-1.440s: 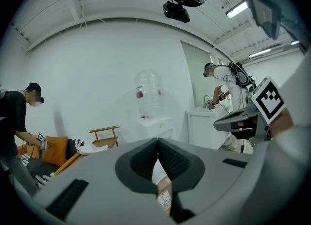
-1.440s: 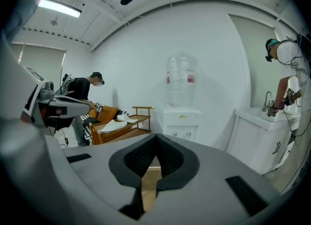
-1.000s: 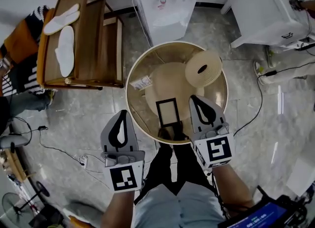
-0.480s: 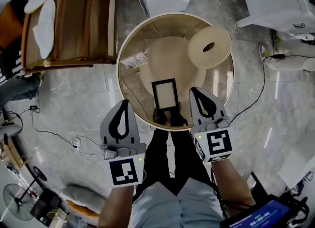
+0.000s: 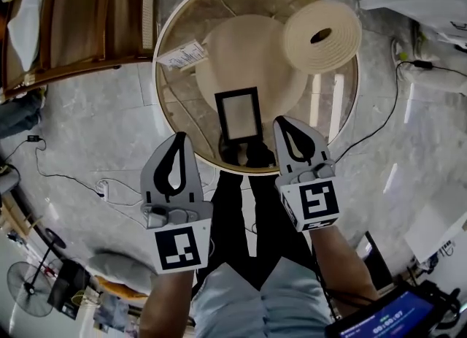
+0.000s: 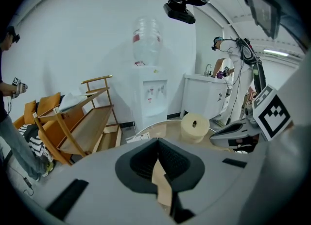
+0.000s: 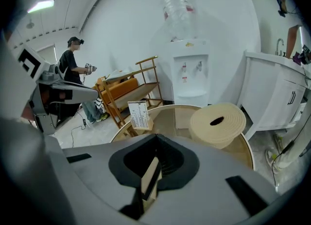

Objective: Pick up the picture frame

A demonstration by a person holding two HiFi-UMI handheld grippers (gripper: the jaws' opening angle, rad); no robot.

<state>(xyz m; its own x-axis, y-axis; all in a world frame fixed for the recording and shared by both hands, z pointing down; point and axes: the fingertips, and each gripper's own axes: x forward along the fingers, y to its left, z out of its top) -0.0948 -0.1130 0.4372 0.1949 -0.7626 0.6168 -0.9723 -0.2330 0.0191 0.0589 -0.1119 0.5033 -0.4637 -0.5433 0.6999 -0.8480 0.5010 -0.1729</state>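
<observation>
The picture frame point(image 5: 238, 114), black-edged with a pale grey middle, sits on the round glass table point(image 5: 165, 121) near its front rim. Both grippers hover at that rim, one on each side of the frame and not touching it. My left gripper point(image 5: 178, 136) is left of the frame, shut with nothing held. My right gripper point(image 5: 282, 120) is close to the frame's lower right corner, also shut and empty. In the left gripper view the left gripper point(image 6: 158, 140) hides most of the table. In the right gripper view the right gripper point(image 7: 156, 135) shows closed jaws.
A cream foam roll point(image 5: 322, 36) lies at the table's far right and a printed card point(image 5: 182, 54) at its far left. A wooden rack point(image 5: 87, 15) stands left of the table. A water dispenser point(image 6: 148, 97) and white cabinet point(image 7: 277, 93) stand behind it. Cables point(image 5: 66, 176) cross the floor; a person point(image 7: 73, 68) stands off to the left.
Both grippers have come down towards the table's front rim, and the frame now lies between their tips. Their jaws have stayed shut.
</observation>
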